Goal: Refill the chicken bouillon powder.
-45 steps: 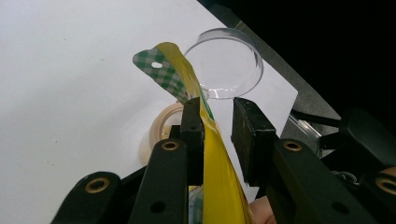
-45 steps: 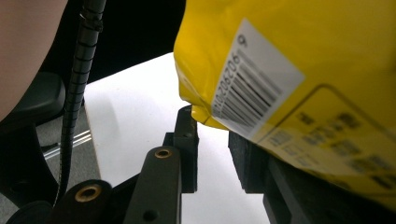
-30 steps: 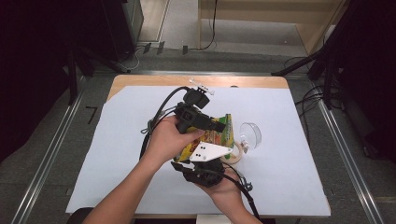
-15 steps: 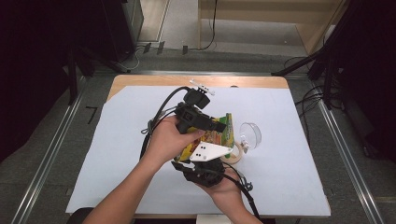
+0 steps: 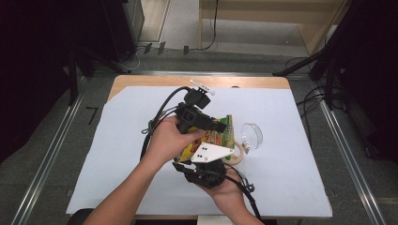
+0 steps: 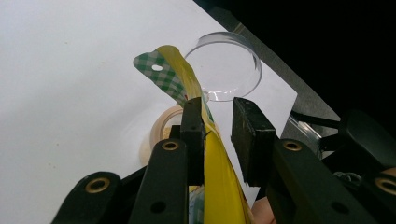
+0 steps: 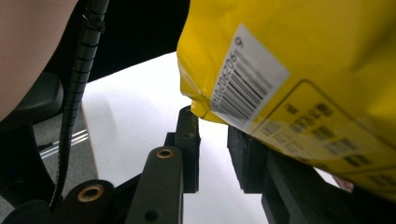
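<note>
**White-papered table, snack bag between two half-closed claws**

White paper [image 5: 117, 140] covered the wooden table under the work. The left gripper [image 6: 219, 109] stood narrow, not clamped. The snack bag [image 6: 187, 70] ran up between its jaws and lay against one pad, while a dark gap parted it from the other. The right gripper [image 7: 212, 121] was just as narrow, with bare paper showing between its jaws. The bag's barcoded corner [image 7: 261, 74] hung just above them and rested over one jaw, unpinched.

The bag was held up off the table between the two hands. The step in hand looked like lining up for a two-sided hold on it, perhaps to tear it open. The next move would probably call for each claw to close on a flat margin of film and not on the puffed belly.

The bag was glossy yellow film, crinkled, with a green-and-white checked header pierced by a hang hole. Beyond it a clear, round, shallow plastic dish [image 6: 229, 65] stood on the paper, with a pale roll of tape [image 6: 163, 126] near it.
</note>
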The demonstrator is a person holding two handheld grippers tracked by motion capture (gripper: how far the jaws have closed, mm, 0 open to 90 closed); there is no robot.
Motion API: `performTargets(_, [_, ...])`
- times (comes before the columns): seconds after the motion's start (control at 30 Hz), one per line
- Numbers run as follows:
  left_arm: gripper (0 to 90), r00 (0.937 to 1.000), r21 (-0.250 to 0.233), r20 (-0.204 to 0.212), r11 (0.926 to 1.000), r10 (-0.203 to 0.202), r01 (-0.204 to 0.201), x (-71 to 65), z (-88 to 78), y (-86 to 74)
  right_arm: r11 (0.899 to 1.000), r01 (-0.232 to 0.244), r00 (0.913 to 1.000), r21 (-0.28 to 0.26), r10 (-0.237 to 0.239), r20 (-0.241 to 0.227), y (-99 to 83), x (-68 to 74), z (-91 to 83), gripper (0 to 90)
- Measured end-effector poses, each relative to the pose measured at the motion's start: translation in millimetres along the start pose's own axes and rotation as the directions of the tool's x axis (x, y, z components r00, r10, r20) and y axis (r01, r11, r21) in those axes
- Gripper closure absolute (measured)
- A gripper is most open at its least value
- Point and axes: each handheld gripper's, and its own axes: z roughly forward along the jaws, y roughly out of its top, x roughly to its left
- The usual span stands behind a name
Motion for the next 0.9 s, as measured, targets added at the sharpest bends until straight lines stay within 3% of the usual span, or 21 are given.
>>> performTargets(0.4, [75.3, 0.9999, 0.008, 0.003, 0.9998, 0.017, -0.017, -5.4, 3.9, -0.5, 1.0, -0.026, 0.9997, -0.017, 0.026, 0.001, -4.6, 2.0, 1.2, 74.9])
performTargets(0.9, [75.0, 0.9997, -0.009, 0.022, 0.9999, -0.005, 0.005, 1.4, 1.4, 2.9, 1.0, -0.001, 0.9998, -0.022, 0.002, 0.021, -0.4, 0.9, -0.3, 76.4])
